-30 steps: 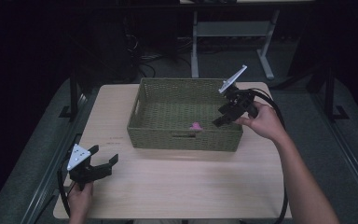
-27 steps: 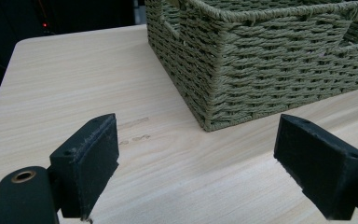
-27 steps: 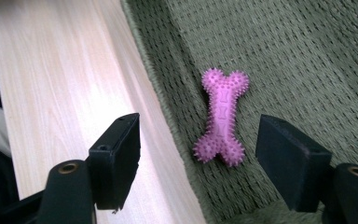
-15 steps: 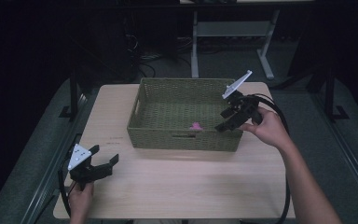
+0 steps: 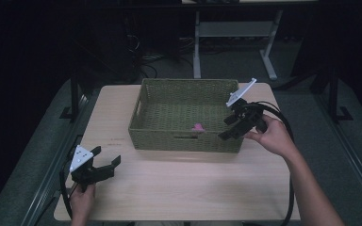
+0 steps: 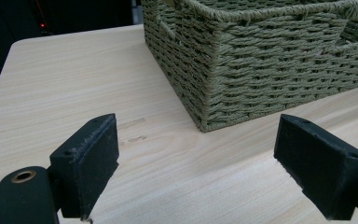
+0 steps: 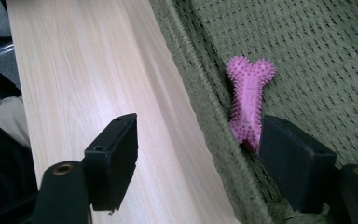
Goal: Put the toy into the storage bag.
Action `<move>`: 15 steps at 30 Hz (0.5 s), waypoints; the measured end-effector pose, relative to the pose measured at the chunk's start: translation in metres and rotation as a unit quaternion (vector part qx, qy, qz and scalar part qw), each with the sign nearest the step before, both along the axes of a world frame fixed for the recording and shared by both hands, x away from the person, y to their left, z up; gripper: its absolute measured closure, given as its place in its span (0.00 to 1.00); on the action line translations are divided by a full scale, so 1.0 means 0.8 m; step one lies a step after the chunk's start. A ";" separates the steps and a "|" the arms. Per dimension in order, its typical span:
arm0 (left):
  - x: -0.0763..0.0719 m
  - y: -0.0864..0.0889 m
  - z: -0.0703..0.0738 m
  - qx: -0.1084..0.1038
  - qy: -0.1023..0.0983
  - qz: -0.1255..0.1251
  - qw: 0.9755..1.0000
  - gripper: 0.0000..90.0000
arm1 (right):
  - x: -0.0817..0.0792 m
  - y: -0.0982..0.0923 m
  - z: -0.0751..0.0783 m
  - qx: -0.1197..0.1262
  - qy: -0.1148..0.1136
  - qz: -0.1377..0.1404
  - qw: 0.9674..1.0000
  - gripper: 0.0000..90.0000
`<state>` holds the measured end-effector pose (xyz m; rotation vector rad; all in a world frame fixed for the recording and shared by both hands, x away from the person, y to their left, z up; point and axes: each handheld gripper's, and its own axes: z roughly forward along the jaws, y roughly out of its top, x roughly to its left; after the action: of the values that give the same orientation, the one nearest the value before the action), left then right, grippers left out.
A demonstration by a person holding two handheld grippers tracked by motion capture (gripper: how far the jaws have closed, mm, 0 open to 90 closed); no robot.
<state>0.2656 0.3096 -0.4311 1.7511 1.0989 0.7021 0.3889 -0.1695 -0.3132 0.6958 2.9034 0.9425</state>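
Hovering my right gripper (image 5: 227, 128) over the basket's (image 5: 169, 139) near wall, I had just been widening its empty jaws to straddle the pink bone (image 7: 248, 103) lying inside, while my left gripper (image 5: 107, 165) waited open over the counter (image 5: 193, 188).

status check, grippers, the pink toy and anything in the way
Right gripper open, jaws just opened wider, empty, at basket's near right corner. Pink bone toy lies inside against near wall. Left gripper open, idle.

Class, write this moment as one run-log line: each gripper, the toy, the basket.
right gripper: open, just been opening, nothing held | left gripper: open, over table | pink bone toy: lying in basket
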 end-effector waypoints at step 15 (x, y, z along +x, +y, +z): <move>0.000 -0.001 0.000 0.000 0.001 0.000 1.000 0.15 | -0.015 0.000 -0.008 -0.001 0.001 0.006 1.000 0.30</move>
<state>0.2655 0.3092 -0.4312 1.7524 1.0990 0.7011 0.3770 -0.1696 -0.3198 0.6800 2.9122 0.9414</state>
